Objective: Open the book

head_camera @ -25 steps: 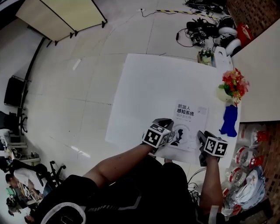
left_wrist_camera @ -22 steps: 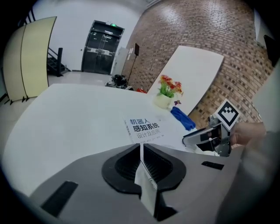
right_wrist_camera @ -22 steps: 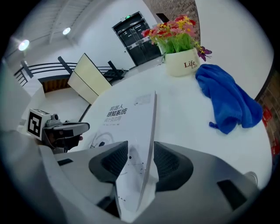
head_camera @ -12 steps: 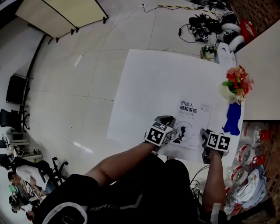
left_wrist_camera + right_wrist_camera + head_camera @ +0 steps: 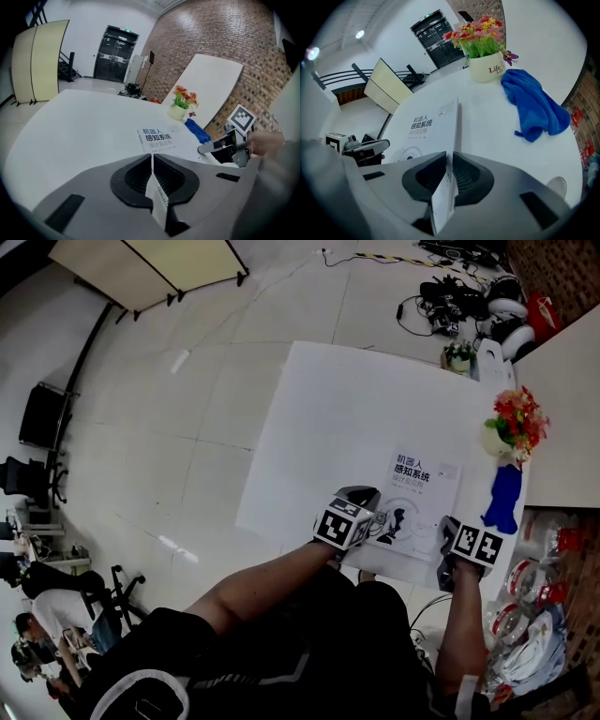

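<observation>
A white book point(image 5: 420, 502) with dark print on its cover lies shut near the front right of the white table point(image 5: 356, 418). My left gripper point(image 5: 367, 515) is at the book's near left edge. In the left gripper view its jaws point(image 5: 152, 161) are shut on that thin edge. My right gripper point(image 5: 448, 542) is at the book's near right edge. In the right gripper view its jaws point(image 5: 450, 161) have just been closing, and the pads now press on the book's point(image 5: 433, 124) edge between them.
A pot of red and yellow flowers point(image 5: 512, 426) and a blue cloth point(image 5: 502, 498) sit just right of the book, near the table's right edge. Cables and gear point(image 5: 469, 296) lie on the floor beyond the table. Folding boards point(image 5: 150, 268) stand far left.
The head view has drifted, so everything sits slightly further right. Both grippers stay at the book's near edges and the book has not moved.
</observation>
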`<state>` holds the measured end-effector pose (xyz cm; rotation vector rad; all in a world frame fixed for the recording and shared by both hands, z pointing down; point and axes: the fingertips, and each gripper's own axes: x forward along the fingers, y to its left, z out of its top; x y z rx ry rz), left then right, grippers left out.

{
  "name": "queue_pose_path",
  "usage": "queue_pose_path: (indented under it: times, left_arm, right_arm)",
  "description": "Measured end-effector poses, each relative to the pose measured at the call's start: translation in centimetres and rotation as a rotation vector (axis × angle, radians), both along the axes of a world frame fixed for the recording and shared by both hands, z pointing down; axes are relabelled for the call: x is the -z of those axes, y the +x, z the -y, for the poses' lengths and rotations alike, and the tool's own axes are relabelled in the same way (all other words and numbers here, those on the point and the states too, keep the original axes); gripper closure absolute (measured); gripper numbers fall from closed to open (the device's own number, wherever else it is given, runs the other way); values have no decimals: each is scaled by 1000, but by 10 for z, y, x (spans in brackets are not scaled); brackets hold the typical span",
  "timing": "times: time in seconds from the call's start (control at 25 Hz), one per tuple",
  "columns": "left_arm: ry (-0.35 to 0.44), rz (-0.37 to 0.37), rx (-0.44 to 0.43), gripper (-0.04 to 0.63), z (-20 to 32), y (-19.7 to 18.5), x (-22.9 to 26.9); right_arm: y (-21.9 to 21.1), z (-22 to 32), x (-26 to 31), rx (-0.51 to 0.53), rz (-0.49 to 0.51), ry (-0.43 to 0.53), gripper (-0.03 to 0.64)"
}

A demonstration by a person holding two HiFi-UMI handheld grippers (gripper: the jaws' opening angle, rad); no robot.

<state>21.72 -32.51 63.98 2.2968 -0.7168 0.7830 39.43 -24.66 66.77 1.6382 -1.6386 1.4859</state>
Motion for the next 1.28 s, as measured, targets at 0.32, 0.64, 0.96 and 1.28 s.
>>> queue_pose_path:
  times: [0.32,0.64,0.96,1.28]
  left_arm:
    - [30,-44,8,586,-1,-6,28]
    - [131,-132,-25,586,23,-42,71]
    - [140,-216,-44,586,42,-96,90]
    - [140,-256,-26,586,43,-137,97]
  right_arm:
    - [-13,4,37,19,77,99,592]
    - [-56,21,96,73,57,182,600]
    - [-147,53,141,181,-50,249,601]
    - [-237,84,144,271,-34,271,611]
